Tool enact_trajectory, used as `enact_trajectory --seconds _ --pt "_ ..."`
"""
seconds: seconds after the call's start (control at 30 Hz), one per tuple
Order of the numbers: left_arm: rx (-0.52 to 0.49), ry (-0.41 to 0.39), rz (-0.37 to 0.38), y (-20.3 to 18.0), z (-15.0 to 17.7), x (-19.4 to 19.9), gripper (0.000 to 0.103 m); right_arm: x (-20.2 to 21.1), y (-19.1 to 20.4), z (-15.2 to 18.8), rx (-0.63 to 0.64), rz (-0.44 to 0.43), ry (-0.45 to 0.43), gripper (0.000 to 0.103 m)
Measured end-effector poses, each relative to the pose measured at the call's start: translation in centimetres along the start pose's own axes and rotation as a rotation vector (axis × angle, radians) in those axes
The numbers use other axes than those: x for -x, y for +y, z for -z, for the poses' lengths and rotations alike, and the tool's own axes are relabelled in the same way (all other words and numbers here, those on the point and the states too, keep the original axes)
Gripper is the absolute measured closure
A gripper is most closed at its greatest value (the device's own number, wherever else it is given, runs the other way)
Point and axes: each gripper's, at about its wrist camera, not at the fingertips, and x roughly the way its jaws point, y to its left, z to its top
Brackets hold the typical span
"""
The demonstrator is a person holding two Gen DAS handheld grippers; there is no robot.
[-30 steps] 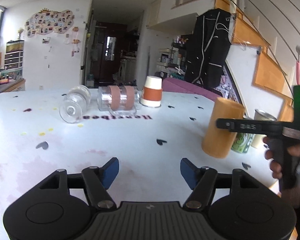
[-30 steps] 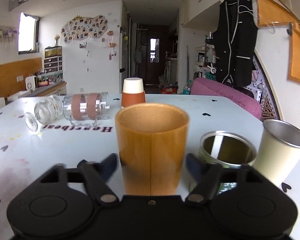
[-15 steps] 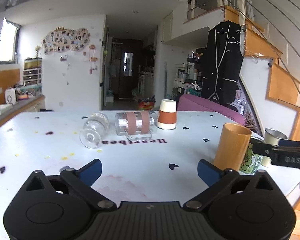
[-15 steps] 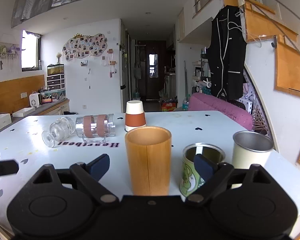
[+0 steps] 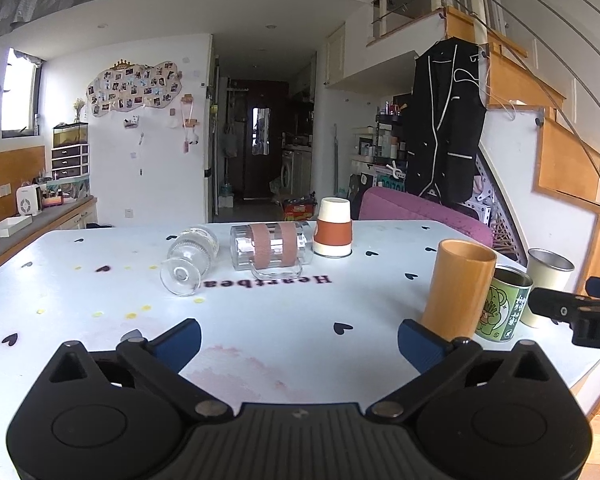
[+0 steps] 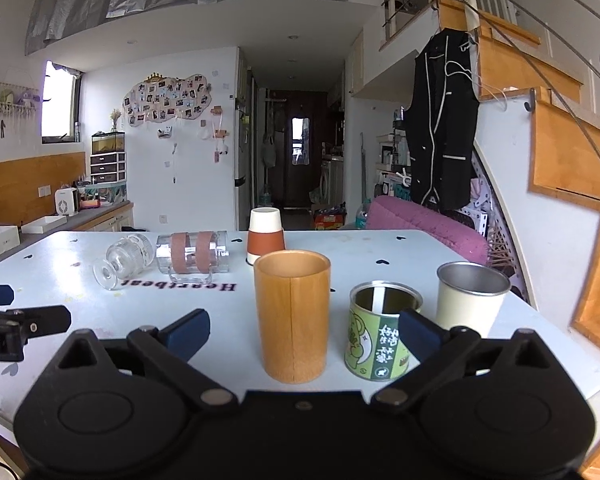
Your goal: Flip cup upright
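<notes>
Six cups on a white desk (image 5: pixel 284 320) — three upright, three not.

Reversed lettering on the desk reads "Heartbeat" (image 6: pixel 172 285). The wooden cup (image 6: pixel 293 316) stands upright nearest the right gripper (image 6: pixel 302 330), beside a green printed tin (image 6: pixel 380 336) whose characters are too small to read and a cream metal cup (image 6: pixel 470 300). Farther back, a footed glass (image 5: pixel 190 262) and a glass mug (image 5: pixel 270 246) with two brown bands lie on their sides; one paper cup (image 5: pixel 333 227) sits upside down. Both the left gripper (image 5: pixel 298 338) and the right have jaws spread wide, holding nothing.
</notes>
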Motion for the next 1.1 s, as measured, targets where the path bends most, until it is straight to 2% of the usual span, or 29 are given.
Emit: enact_trajectory --seconds 1.1 --pt "-0.007 0.001 -0.013 -0.03 0.21 0.13 0.000 0.56 0.31 0.35 0.009 0.008 -0.003 0.001"
